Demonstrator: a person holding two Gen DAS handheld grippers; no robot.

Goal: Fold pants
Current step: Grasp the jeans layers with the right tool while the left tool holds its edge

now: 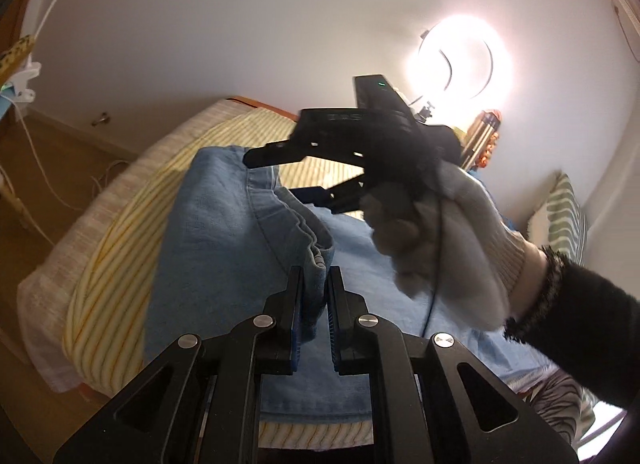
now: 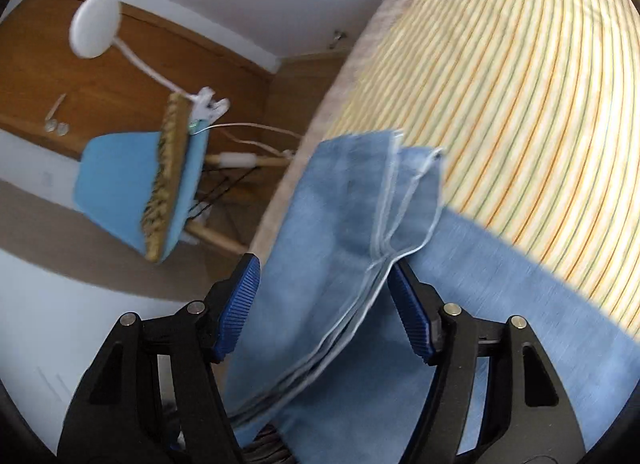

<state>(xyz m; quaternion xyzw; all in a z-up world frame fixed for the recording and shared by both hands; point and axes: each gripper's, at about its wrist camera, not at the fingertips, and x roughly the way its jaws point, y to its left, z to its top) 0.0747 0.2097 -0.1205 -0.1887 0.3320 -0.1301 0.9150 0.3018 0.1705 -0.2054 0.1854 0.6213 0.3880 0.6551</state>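
Pinching a bunched fold of the pants (image 1: pixel 224 224), the left gripper (image 1: pixel 316 288) is clamped tight on the denim, its jaws nearly together with a thick wad of seam between them. That hold lifts the fabric off the bed (image 1: pixel 120 248) near its foot edge, probably so the layers stay stacked while the other hand works.

From the left wrist view, the right gripper (image 1: pixel 296 174) hangs over the pants, held in a gloved hand (image 1: pixel 440 232), its fingers spread and nothing pressed between them. From its own camera, the right gripper (image 2: pixel 324 296) has its blue pads (image 2: pixel 236 308) standing wide apart, with the pant-leg ends and their pale hem lines lying in the gap; neither pad appears to squeeze the cloth, so it reads as released, lined up to take the hems rather than gripping them.

The pants lie across the striped sheet (image 2: pixel 520 84), one end hanging at the bed's side edge toward the chair (image 2: pixel 132 184) on the floor beyond. The fold looks partly made: the legs seem doubled, seams roughly matched. The likely next need is for the right jaws to close on the hems squarely, since a skewed bite would twist the stacked layers.
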